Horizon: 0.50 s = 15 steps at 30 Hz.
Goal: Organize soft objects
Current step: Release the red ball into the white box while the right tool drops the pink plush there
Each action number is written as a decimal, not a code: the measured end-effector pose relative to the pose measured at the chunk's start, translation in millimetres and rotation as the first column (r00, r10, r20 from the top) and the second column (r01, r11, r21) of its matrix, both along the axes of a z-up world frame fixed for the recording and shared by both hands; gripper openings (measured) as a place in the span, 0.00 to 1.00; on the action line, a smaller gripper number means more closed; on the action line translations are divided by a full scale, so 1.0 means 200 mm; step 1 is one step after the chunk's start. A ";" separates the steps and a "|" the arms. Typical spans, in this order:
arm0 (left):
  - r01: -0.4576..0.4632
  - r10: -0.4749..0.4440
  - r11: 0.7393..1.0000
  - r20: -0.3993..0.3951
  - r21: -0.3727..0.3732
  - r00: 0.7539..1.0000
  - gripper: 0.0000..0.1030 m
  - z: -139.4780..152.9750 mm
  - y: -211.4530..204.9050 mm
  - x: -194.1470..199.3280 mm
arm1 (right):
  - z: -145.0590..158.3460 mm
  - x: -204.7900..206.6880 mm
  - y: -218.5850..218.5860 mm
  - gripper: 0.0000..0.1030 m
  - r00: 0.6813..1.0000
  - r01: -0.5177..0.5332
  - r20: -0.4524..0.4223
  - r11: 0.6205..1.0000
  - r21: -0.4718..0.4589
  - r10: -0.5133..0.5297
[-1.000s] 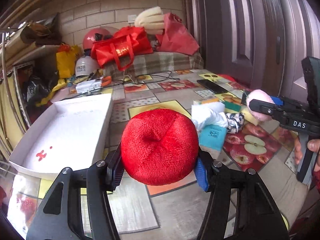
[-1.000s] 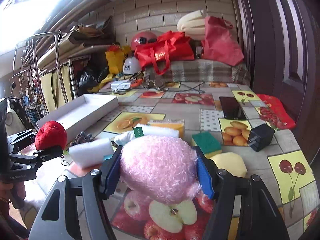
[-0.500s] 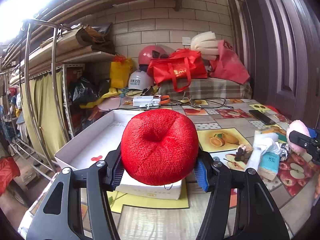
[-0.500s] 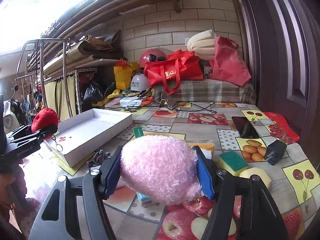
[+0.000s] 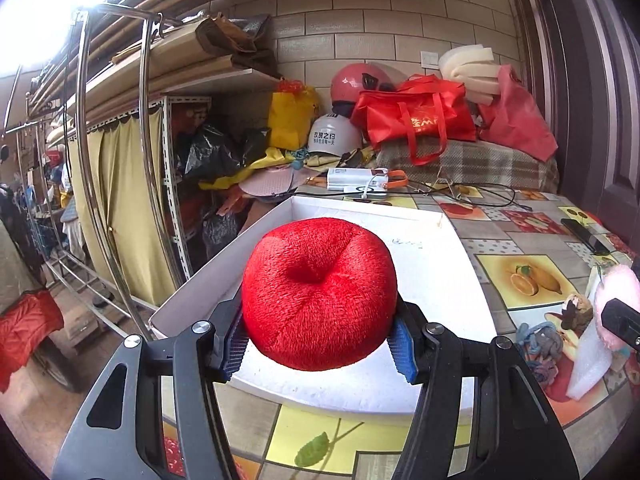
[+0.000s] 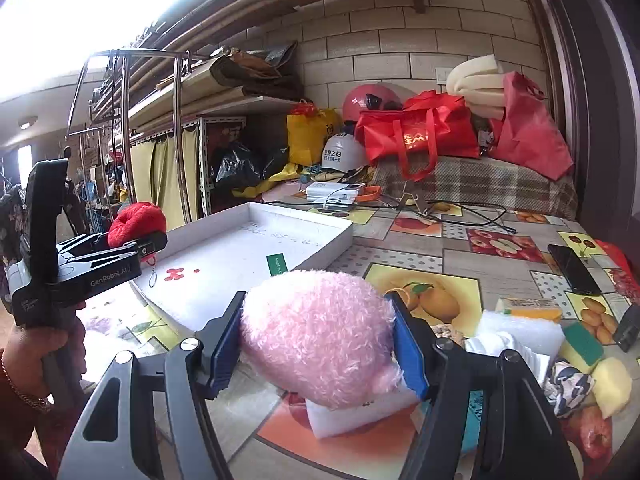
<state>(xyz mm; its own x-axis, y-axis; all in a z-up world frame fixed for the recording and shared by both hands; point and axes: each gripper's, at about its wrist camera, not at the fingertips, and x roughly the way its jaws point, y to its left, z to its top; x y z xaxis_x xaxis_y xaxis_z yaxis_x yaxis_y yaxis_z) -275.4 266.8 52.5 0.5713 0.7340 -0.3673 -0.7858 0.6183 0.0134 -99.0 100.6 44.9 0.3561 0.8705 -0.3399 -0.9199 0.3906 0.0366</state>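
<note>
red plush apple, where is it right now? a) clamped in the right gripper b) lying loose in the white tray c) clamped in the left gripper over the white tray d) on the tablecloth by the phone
c: the left gripper has its pads pressed on both sides of the red plush apple, above the near end of the white tray.

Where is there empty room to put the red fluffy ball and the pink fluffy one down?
The white tray is nearly bare inside its walls, apart from a green tag and small red marks. The tablecloth patch with oranges, between tray and phone, is also free. It is crowded near the sponges and foam.
</note>
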 end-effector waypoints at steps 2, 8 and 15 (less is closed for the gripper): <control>0.005 -0.005 1.000 -0.006 0.012 1.000 0.58 0.00 0.03 0.02 | 0.00 -0.01 0.06 0.65 1.000 -0.007 0.002 1.000 0.002 0.007; 0.051 -0.052 0.999 -0.035 -0.017 0.998 0.58 -0.01 0.15 0.08 | 0.01 -0.08 0.25 0.65 0.998 -0.051 0.038 0.999 0.012 0.050; 0.048 -0.055 0.992 -0.062 -0.116 0.997 0.58 -0.04 0.36 0.12 | 0.00 -0.07 0.53 0.65 0.997 -0.069 0.028 0.997 -0.030 0.070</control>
<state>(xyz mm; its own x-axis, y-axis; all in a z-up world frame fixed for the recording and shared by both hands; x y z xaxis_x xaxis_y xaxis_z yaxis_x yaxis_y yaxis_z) -251.9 338.5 44.9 0.5796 0.6551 -0.4847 -0.7526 0.6584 -0.0102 -113.7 206.8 44.9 0.3053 0.8833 -0.3558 -0.9452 0.3265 -0.0006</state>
